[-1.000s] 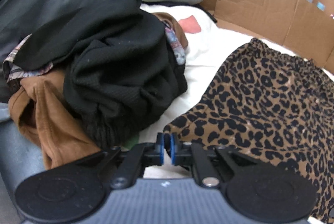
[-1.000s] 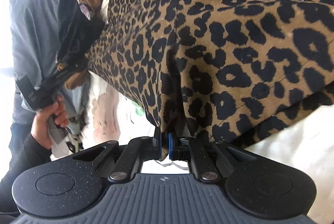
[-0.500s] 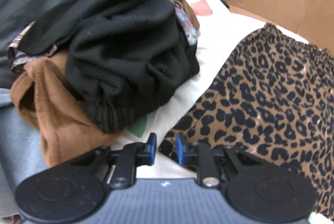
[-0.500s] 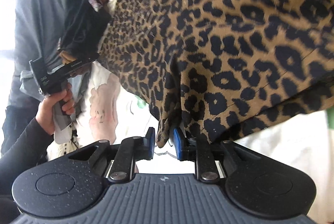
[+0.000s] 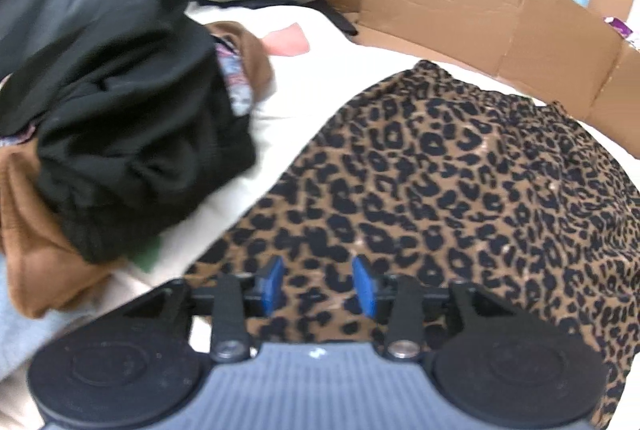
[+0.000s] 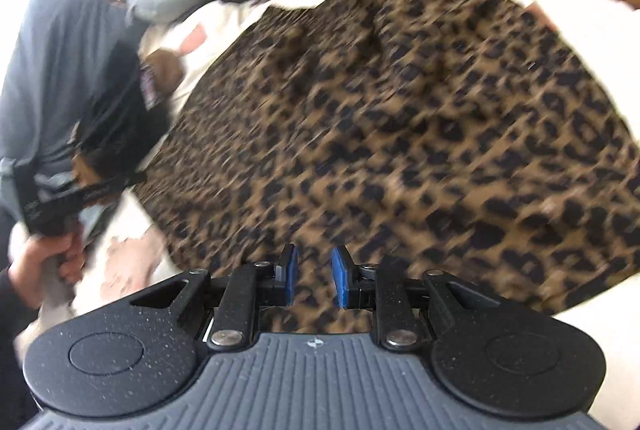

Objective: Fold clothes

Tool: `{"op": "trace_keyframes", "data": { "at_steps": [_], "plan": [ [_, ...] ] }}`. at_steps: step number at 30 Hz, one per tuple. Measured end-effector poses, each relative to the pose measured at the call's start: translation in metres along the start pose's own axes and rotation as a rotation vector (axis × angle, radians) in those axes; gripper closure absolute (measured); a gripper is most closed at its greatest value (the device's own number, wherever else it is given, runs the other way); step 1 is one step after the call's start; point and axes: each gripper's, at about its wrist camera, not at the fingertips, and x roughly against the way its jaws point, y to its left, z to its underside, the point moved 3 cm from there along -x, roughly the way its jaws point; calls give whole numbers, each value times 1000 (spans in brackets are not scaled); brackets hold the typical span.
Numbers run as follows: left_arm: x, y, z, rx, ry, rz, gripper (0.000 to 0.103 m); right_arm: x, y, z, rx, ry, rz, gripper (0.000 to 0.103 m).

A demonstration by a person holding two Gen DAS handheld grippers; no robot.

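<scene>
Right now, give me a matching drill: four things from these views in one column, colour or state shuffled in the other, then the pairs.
Things:
1. leopard-print garment
2. black garment
3. left tongs
4. cardboard wall

Colour or state:
A. brown, standing behind the bed
B. heaped in the pile at the left
C. spread flat on the white sheet
D. jaws opening, nothing pinched between them

Pairs: 1-C, 2-B, 3-D, 4-A
</scene>
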Motion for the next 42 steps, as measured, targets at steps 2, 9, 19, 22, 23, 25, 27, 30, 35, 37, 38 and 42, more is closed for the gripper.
{"op": "trace_keyframes", "data": {
  "at_steps": [2, 9, 19, 22, 23, 25, 27, 30, 35, 37, 38, 42],
  "plan": [
    [-2, -13, 3, -15, 10, 25, 57, -1, -9, -6, 4, -35, 55, 83],
    [-18, -65, 7, -106, 39, 85, 57, -23, -27, -11, 52, -46, 173, 83],
    [-34, -105, 23, -191, 80, 116, 56, -34, -33, 27, 182, 55, 243, 81],
    [-35, -106, 31, -203, 91, 110, 55, -27, -39, 35, 201, 67, 257, 81],
    [-34, -105, 34, -200, 92, 109, 55, -25, -41, 38, 204, 70, 260, 81],
    [-32, -103, 39, -197, 97, 104, 55, -21, -45, 44, 209, 68, 260, 82],
    [-30, -102, 44, -223, 104, 99, 55, -19, -45, 49, 222, 71, 268, 82],
    [-24, -100, 53, -271, 114, 91, 55, -16, -45, 54, 240, 82, 281, 82],
    [-14, -90, 64, -265, 140, 103, 55, -9, -46, 59, 233, 114, 305, 82],
    [-10, -86, 65, -252, 150, 107, 58, -5, -47, 59, 215, 123, 311, 82],
    [-7, -84, 65, -248, 151, 108, 65, -2, -47, 59, 205, 120, 312, 82],
    [8, -77, 58, -235, 111, 100, 71, 15, -44, 53, 191, 73, 306, 81]
  ]
}}
